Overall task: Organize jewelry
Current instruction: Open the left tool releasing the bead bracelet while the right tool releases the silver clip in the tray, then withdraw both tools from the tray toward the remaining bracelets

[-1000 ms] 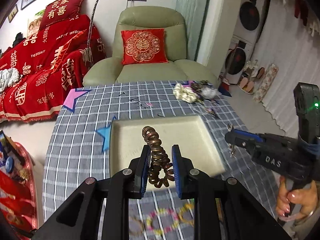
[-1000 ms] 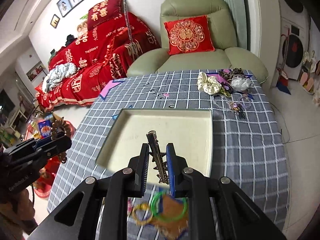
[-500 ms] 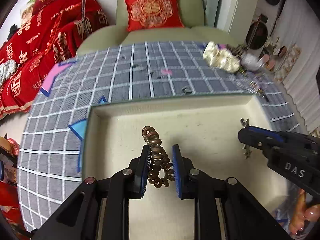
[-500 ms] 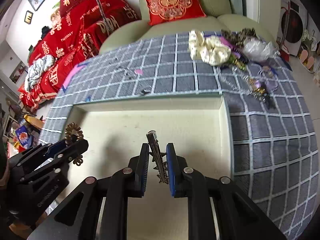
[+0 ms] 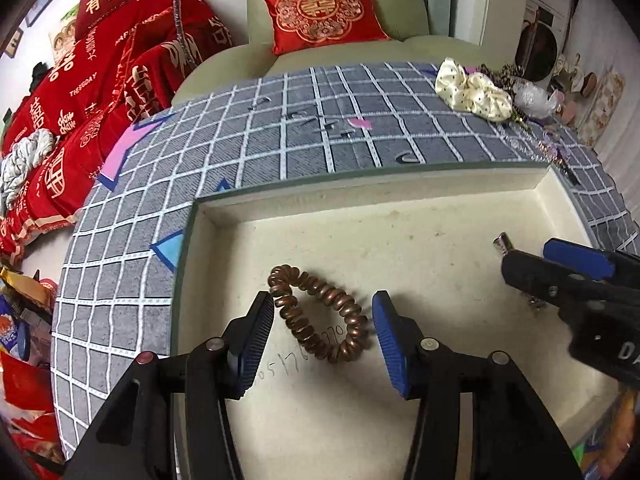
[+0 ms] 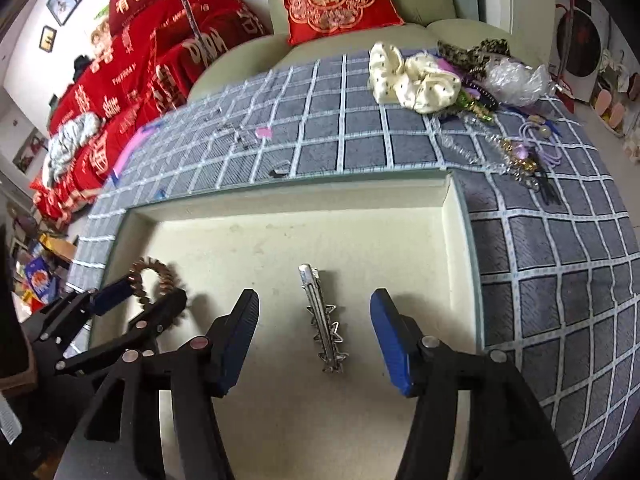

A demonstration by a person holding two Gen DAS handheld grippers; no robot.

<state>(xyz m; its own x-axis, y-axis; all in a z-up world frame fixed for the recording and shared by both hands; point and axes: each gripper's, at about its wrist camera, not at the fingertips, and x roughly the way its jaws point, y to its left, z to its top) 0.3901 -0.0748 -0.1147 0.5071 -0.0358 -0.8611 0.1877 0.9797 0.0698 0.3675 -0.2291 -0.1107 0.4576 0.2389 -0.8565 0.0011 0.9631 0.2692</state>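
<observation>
Jewelry is laid in the cream tray point(image 5: 552, 184). A brown coil hair tie point(image 5: 318, 318) is seen low in the middle, between the opening, untouching jaws of the left gripper point(image 5: 323, 334). A silver hair clip point(image 6: 323, 316) is seen low in the middle, between the right gripper point(image 6: 314, 338) jaws, also opening.

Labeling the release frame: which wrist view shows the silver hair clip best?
Right wrist. The silver hair clip lies whole on the tray between the opening jaws of the right gripper, touching neither pad. In the left wrist view only its tip shows; the right gripper hides the rest.
</observation>
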